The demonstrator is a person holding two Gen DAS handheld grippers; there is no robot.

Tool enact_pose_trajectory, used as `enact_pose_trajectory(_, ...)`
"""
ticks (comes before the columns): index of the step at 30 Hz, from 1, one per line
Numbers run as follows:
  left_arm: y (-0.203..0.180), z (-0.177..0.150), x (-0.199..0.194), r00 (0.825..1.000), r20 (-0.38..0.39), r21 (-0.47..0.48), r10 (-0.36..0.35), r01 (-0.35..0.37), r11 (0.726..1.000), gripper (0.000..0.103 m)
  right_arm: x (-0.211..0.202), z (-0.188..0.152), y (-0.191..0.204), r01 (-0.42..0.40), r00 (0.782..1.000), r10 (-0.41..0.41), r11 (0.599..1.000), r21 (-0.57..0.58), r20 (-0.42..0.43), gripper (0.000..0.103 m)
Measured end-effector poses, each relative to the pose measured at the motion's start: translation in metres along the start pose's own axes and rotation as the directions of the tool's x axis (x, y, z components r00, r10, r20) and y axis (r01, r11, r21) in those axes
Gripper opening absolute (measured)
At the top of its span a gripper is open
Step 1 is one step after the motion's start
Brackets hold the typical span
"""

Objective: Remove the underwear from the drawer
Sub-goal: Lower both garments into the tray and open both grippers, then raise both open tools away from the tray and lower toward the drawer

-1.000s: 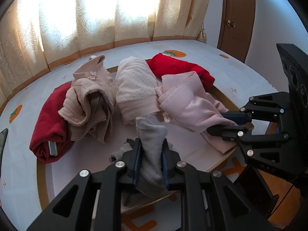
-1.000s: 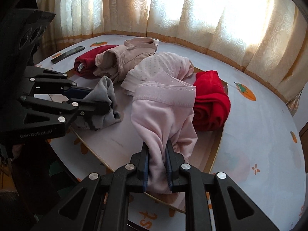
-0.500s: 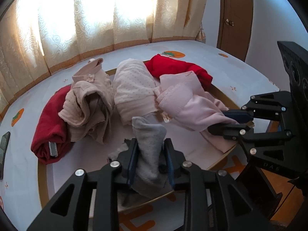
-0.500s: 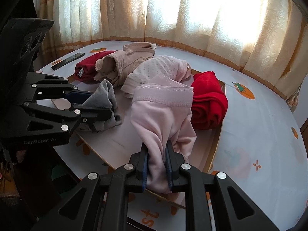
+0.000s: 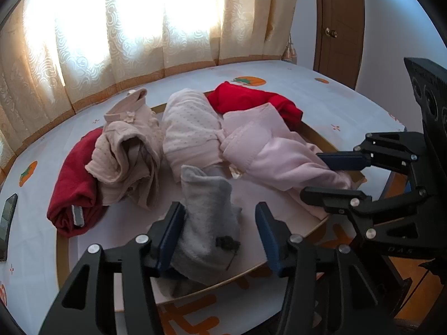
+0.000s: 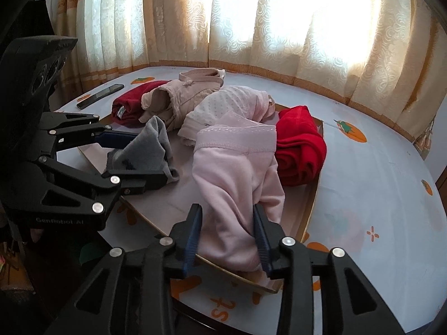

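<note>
Daylight enters through the cream patterned curtains [image 5: 156, 25], backlit in both views; the central panels blow out to white glare, pattern lost there. Light is warm on the fabric folds, cooler on the bedsheet [image 6: 371, 173]. Scene is bright overall. Near foreground is dark: black gripper frames read almost as silhouette, with small glints on their screws. Soft shadows sit under the piled garments. Strong fisheye bending: curtain hem and bed edge curve, black vignette fills the corners. Focus is fairly sharp at centre; slight softness on the pink underwear [image 5: 276, 153] and toward the rims.
</note>
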State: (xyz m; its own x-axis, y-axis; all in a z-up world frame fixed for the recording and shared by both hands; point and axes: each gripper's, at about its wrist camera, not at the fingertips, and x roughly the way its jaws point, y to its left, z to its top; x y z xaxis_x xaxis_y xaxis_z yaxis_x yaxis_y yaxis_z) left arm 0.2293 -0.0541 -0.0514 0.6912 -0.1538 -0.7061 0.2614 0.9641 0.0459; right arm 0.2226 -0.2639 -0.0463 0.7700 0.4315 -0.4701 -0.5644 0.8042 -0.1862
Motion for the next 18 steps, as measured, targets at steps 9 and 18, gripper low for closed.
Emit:
enact_pose_trajectory(9, -0.007, -0.005, -0.011, 0.999, 0.034, 0.004, 0.013, -0.014, 1.000, 0.077, -0.011, -0.003, 0.002, 0.001, 0.999, -0.002, 1.000, 0.023, 0.038, 0.055)
enact_pose_trajectory(18, -0.006, -0.009, -0.023, 0.995, 0.094, -0.018, 0.040, -0.039, 0.999, 0.085, -0.023, -0.004, 0.003, 0.019, 0.996, -0.022, 0.999, 0.036, 0.092, 0.059)
